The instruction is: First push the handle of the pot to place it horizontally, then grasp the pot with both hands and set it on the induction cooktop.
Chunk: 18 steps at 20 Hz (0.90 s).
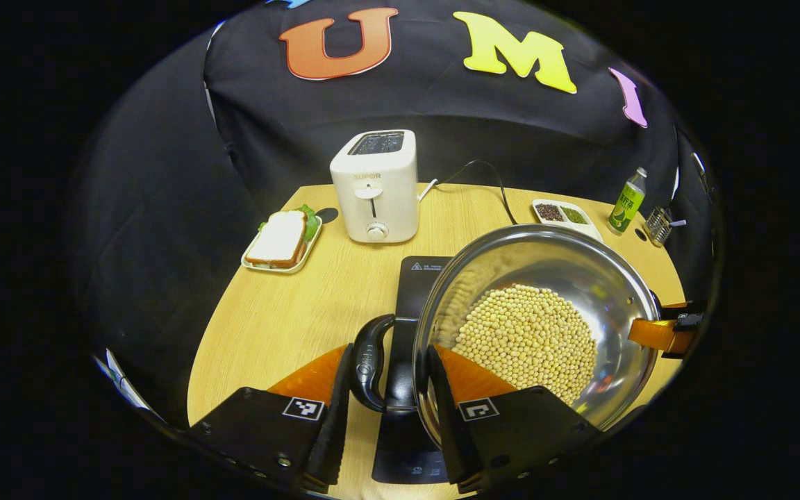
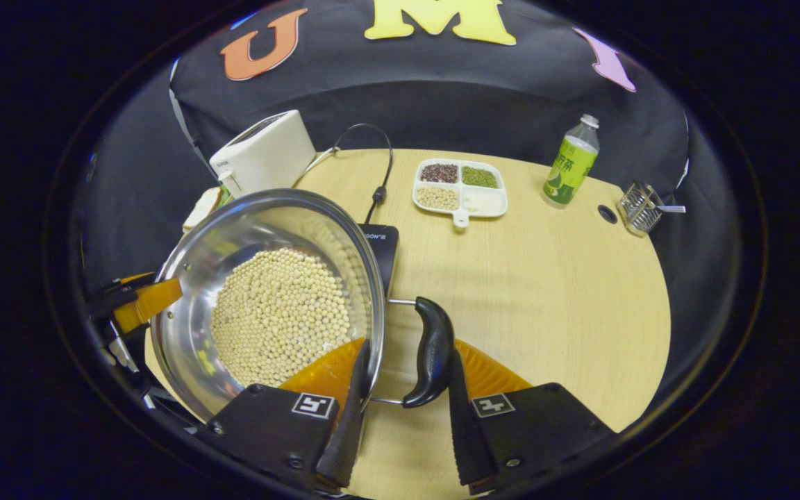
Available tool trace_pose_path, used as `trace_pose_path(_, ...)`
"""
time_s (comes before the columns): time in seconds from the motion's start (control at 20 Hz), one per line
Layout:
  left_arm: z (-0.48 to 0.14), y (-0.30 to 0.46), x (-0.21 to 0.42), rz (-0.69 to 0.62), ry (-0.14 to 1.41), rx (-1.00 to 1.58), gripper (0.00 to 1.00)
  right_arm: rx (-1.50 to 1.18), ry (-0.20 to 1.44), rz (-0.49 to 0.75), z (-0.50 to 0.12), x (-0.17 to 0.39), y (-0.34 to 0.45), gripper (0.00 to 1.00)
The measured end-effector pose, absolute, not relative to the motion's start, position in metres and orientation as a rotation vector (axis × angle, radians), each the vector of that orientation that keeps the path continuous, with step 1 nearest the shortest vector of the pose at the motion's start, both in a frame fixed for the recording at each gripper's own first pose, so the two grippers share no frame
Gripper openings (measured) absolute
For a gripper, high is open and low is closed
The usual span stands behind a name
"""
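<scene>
The pot [image 1: 539, 326], filled with pale beans [image 1: 525, 344], is held between two claws, low centre-right in the left gripper view, over the near part of the induction cooktop [image 1: 417, 278]; whether its base rests on the cooktop cannot be told. The left claw [image 1: 387, 378] is closed on the pot's left loop handle [image 1: 371, 361], one finger outside the loop, the other against the rim. In the right gripper view the right claw [image 2: 403, 378] likewise brackets the right handle [image 2: 431, 351] and rim, apparently gripping. Judgement: the step in hand is the two-handed carry and set-down. Done well, it requires both claws level so the beans stay put, equal pace on both sides, the base centred on the cooktop, and release only once the pot sits flat. Count: one pot, two handles, one cooktop, one toaster [image 1: 376, 184], one sandwich tray [image 1: 282, 242], one divided dish [image 2: 461, 186], one bottle [image 2: 571, 161], one wire rack [image 2: 639, 207], all on the table [image 2: 546, 292].
</scene>
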<state>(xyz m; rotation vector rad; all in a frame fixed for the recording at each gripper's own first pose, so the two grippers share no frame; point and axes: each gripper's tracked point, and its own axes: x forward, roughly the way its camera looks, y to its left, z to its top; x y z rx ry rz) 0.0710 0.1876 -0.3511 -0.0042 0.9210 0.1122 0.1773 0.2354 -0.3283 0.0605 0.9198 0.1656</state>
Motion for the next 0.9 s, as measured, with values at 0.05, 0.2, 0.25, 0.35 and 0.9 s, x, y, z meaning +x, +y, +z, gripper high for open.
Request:
trace_pose_path(0.05,-0.3534,0.1897,0.073,0.114,0.924,-0.006,0.55,0.06,0.925,0.164,-0.3288,0.1762,0.2348,0.55)
trace_pose_path(0.2,-0.3581,0.1933,0.0744,0.111,0.928,-0.021,0.55,0.038,0.918,0.165,-0.3244,0.1779,0.2319,0.55)
trace_pose_path(0.25,-0.3573,0.1944,0.0753,0.106,0.918,-0.02,0.55,0.037,0.921,0.166,-0.325,0.178,0.2327,0.55)
trace_pose_path(0.35,-0.3581,0.1941,0.0754,0.089,0.917,-0.005,0.55,0.061,0.924,0.162,-0.3259,0.1764,0.2336,0.56)
trace_pose_path(0.9,-0.3584,0.1929,0.0808,0.067,0.853,0.007,0.56,0.071,0.894,0.167,-0.3284,0.1746,0.2342,0.59)
